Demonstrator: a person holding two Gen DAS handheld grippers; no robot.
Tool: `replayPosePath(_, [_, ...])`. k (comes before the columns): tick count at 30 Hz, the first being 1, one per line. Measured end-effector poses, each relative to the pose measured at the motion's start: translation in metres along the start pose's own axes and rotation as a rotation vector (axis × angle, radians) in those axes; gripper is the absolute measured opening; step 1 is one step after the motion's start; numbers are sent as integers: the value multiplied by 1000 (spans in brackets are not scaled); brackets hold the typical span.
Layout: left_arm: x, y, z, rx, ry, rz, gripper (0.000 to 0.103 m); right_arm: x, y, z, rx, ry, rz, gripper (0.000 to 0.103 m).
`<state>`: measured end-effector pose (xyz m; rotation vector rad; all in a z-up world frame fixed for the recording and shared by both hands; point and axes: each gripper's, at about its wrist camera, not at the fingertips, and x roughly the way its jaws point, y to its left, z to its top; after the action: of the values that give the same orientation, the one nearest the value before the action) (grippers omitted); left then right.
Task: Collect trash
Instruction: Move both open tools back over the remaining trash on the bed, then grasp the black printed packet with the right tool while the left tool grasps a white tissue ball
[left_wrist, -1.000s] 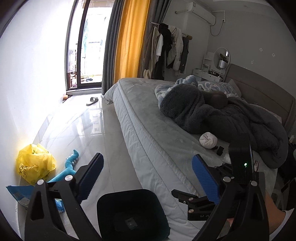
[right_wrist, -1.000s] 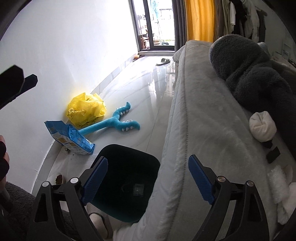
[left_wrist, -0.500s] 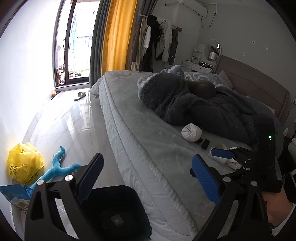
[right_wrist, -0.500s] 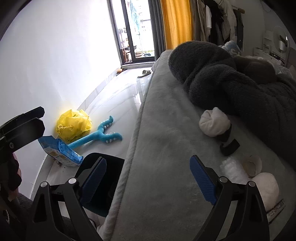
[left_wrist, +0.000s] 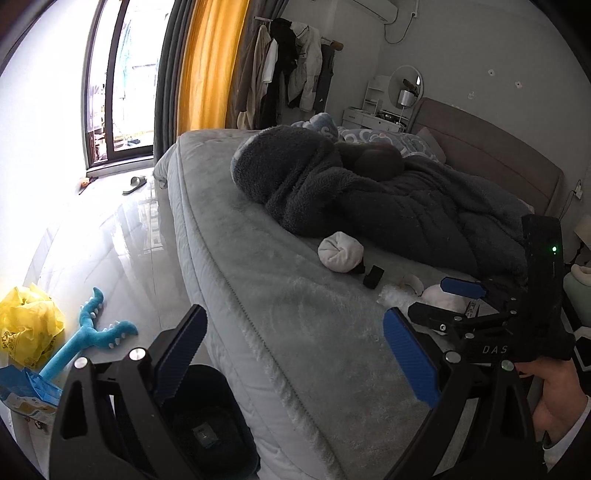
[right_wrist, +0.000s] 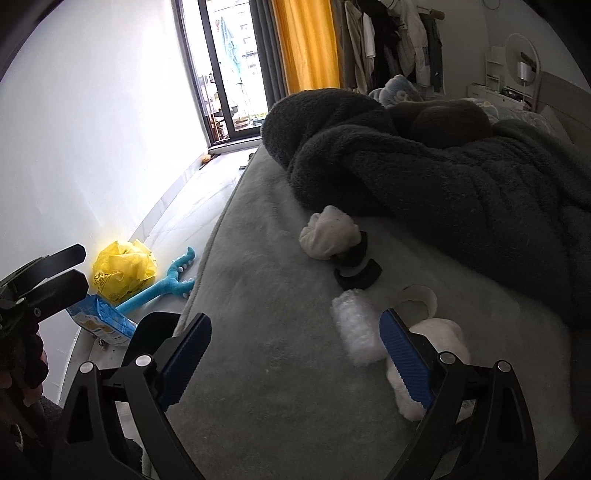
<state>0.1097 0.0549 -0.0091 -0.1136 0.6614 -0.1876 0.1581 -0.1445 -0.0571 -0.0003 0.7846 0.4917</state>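
Note:
Trash lies on the grey bed cover: a white balled wad (right_wrist: 328, 236), black tape pieces (right_wrist: 356, 275), a bubble-wrap roll (right_wrist: 356, 328), a pale tape ring (right_wrist: 417, 299) and a fluffy white wad (right_wrist: 443, 336). My right gripper (right_wrist: 293, 332) hovers over the bed just short of them. Its jaws are opening and nothing is pressed between the pads; the bubble wrap lies beside the right finger. My left gripper (left_wrist: 293, 325) is open and empty over the bed's edge. A black bin (left_wrist: 207, 417) stands on the floor below it. On the floor lie a yellow bag (left_wrist: 26, 328) and a blue snack bag (left_wrist: 29, 387).
A dark fleece blanket (left_wrist: 369, 195) is heaped on the bed behind the trash. A blue plush toy (left_wrist: 85, 339) lies on the glossy floor by the white wall. A hand (left_wrist: 557, 402) holds the right gripper (left_wrist: 439, 301) at the bed's near side.
Both grippers have swung from the floor and bin toward the bed. The right one now reaches over the cover close to the trash pile, with its jaws slightly wider.

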Motion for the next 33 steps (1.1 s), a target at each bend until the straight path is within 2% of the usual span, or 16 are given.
replayPosePath(8, [12,-25,-1,19,4,-32,98,-19,-40,-11,6,-32,-49,99])
replayPosePath(19, [32,-58,-6,22,33,-61,98,-29,-78,-35,-30,-40,-107,100])
replayPosePath(25, [44,-75,-10,19,43,-104,98,-25,-101,-46,35,-10,-100,100])
replayPosePath(30, [50,-91,-12,37,54,-131,97,-15,-114,-56,120,18,-25,100])
replayPosePath(33, [54,-100,-13,46,61,-136,97,-9,-112,-60,105,40,-22,100])
